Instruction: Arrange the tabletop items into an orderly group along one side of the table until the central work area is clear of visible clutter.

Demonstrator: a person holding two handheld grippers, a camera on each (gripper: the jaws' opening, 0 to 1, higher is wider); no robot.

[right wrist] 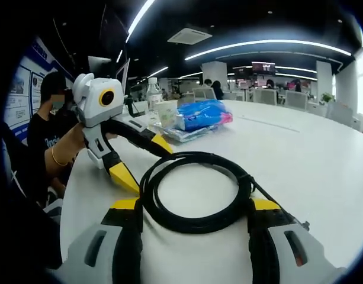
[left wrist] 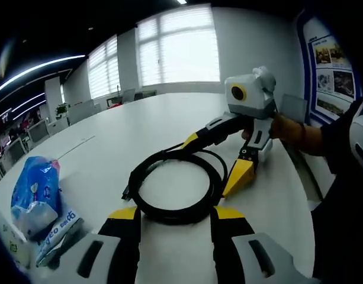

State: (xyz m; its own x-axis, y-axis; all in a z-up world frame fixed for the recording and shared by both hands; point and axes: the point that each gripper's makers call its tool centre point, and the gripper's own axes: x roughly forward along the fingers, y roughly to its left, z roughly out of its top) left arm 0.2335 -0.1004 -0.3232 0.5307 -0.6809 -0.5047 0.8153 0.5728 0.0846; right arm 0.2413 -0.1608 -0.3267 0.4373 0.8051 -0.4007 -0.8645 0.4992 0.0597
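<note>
An open office surrounds the white table (left wrist: 169,136). A coiled black cable (left wrist: 175,186) lies on the table between both grippers. The left gripper (left wrist: 175,216) and right gripper (right wrist: 193,207) both have jaws apart, straddling the coil. Likely step: gripping the cable; next, close and carry it sideward. The right gripper view adds a bottle (right wrist: 153,94) behind the blue packet (right wrist: 202,115).
</note>
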